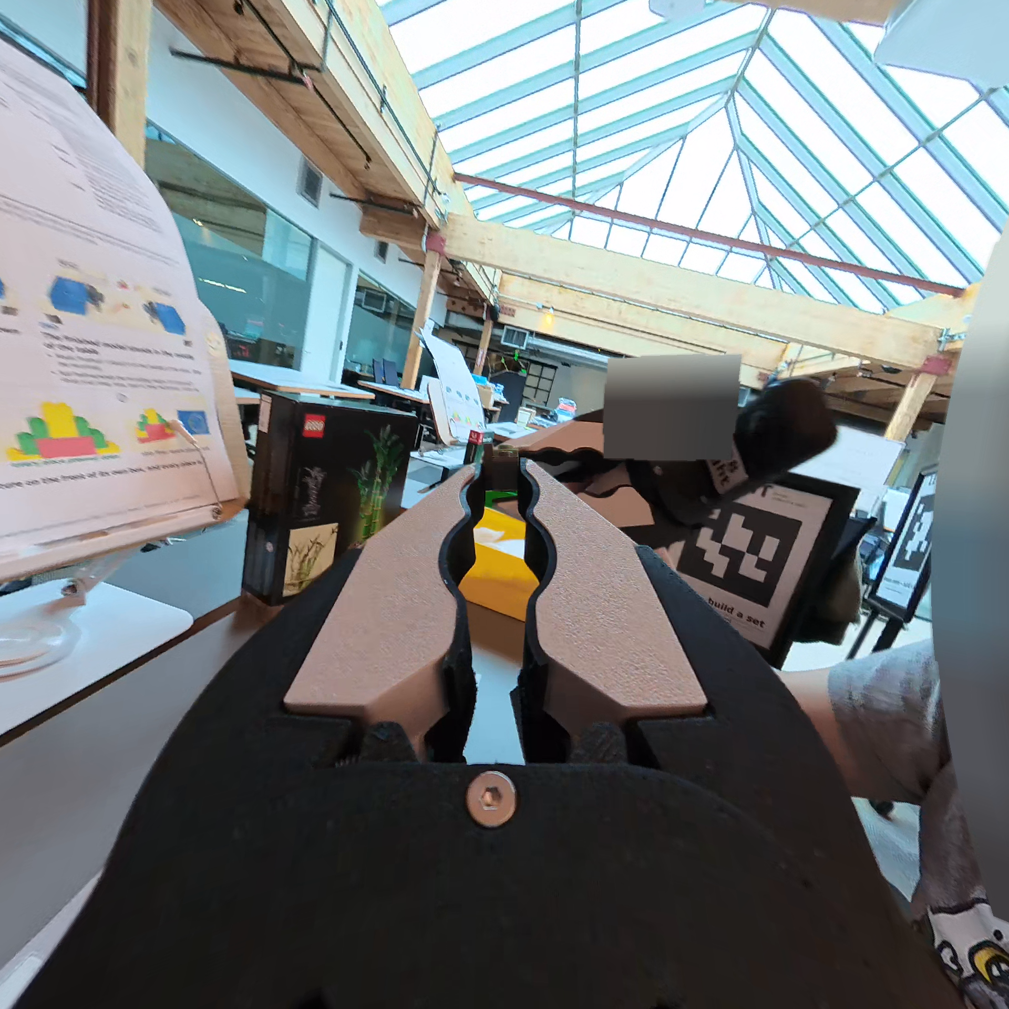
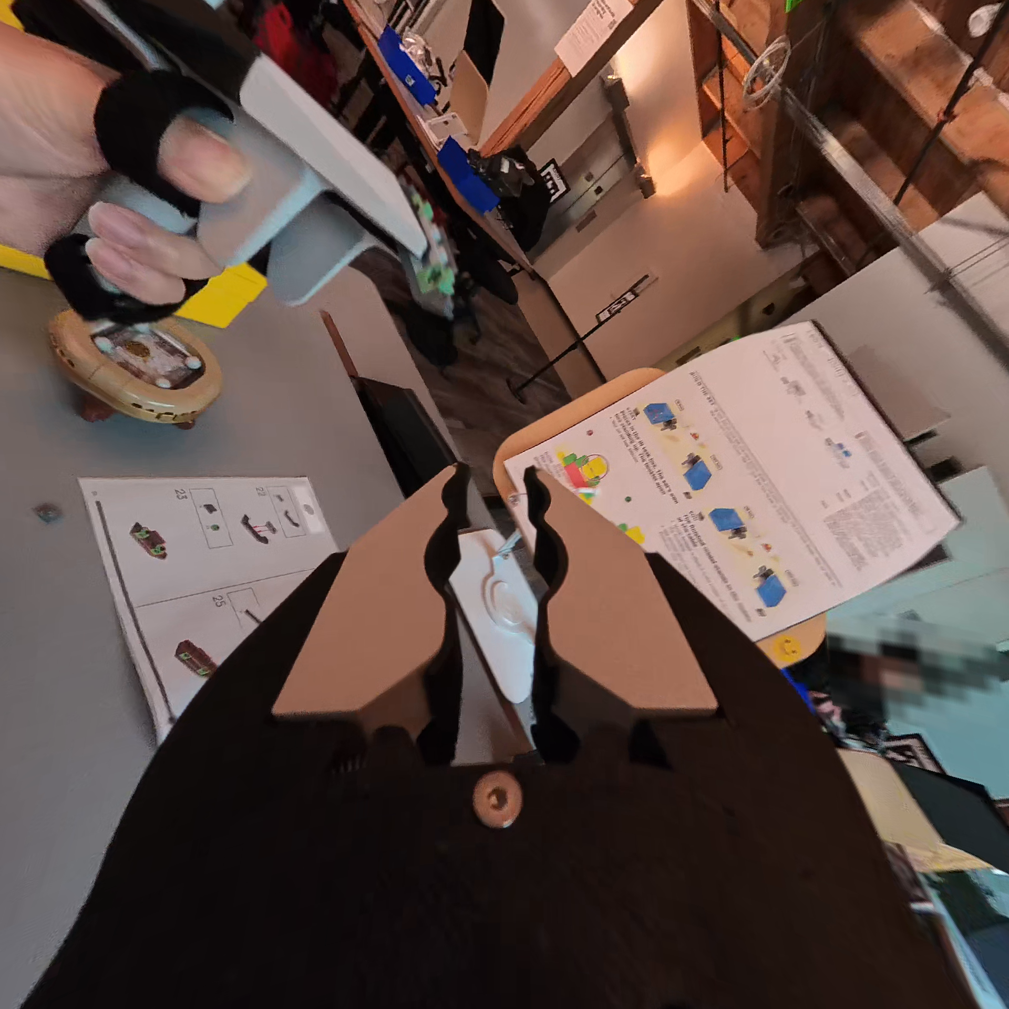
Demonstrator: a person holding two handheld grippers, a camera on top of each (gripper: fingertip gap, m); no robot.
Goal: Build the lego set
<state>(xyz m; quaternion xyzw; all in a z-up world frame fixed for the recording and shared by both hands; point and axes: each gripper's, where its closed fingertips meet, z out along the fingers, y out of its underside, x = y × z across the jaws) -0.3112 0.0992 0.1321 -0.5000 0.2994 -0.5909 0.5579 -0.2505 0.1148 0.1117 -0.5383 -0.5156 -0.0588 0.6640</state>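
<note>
The left gripper (image 1: 501, 464), its tan fingers nearly pressed together, pinches a small dark piece (image 1: 499, 474) aloft. The right gripper (image 2: 496, 476), fingers slightly spread, holds nothing above the grey surface (image 2: 262, 415), where an open instruction booklet (image 2: 202, 568) lies before a tan oval Lego base (image 2: 136, 377); a black set box (image 1: 322, 491) stands beyond.
</note>
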